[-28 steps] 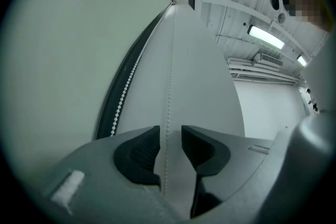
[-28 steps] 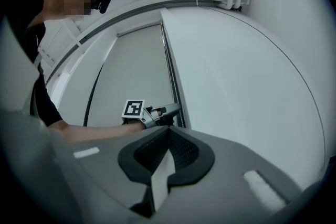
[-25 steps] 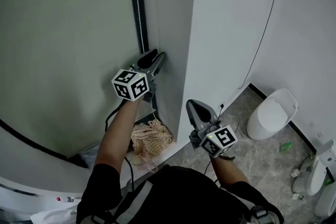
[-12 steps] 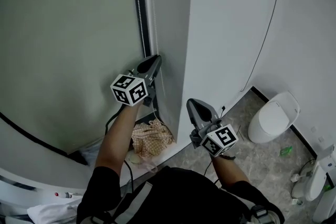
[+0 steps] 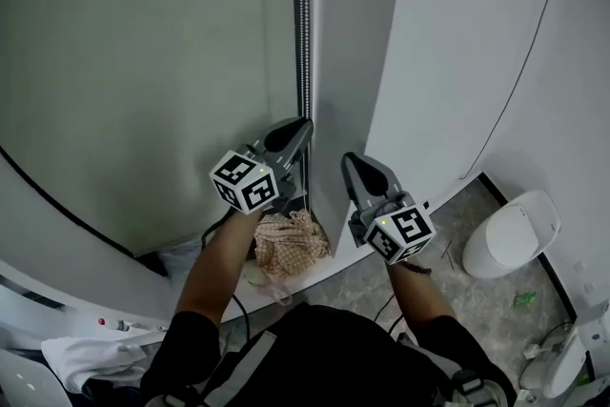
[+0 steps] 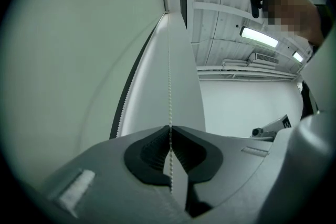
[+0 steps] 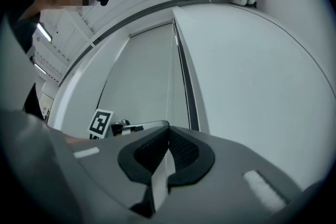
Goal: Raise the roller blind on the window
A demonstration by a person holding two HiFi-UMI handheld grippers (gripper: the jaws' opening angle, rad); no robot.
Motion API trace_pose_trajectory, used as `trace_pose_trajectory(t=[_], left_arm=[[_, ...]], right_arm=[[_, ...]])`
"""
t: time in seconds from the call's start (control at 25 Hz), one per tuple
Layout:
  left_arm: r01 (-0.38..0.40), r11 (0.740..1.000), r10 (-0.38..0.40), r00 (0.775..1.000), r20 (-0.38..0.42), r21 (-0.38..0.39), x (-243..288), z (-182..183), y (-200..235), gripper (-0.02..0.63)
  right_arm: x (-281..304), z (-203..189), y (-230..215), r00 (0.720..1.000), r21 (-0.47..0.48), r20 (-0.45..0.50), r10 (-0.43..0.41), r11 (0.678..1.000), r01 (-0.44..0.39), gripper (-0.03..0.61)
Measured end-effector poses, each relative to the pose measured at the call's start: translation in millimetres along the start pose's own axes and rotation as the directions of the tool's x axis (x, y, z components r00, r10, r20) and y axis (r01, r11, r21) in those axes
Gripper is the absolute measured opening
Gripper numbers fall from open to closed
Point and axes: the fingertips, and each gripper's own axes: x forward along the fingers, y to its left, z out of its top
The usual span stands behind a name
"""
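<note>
Left gripper view: claw (image 6: 169,129) pinches beaded chain (image 6: 169,81).

Pale grey-green roller blind (image 5: 143,62) beyond the grey, black-padded left gripper (image 5: 303,124) and right gripper (image 5: 348,159); black-and-white marker cubes; white bead chain (image 6: 169,86); beige checked cloth (image 5: 291,243) below the left gripper; white toilet (image 5: 510,234) beside the right gripper
</note>
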Motion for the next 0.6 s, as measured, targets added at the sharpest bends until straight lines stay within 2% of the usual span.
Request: trace_pose_trajectory(t=[0.12,0.24,0.6], left_arm=[[0.004,1.000,-0.004,1.000,0.020,-0.003,-9,2,-5,0.009],[0.000,1.000,0.001,0.999,0.053,-0.017,-15,5,-7,0.009],[-0.019,0.999,0.022,0.991,0.131,-0.031,-35,9,-19,0.008]], right_arm=[[18,12,5,0.999,-0.018,0.029,0.036,0.999,-0.036,0.006],[41,24,11,0.996,-0.034,0.035,0.086,0.996,-0.084,0.080],[83,47,30,0.987,-0.021,0.062,0.146,0.989,-0.145,0.097]])
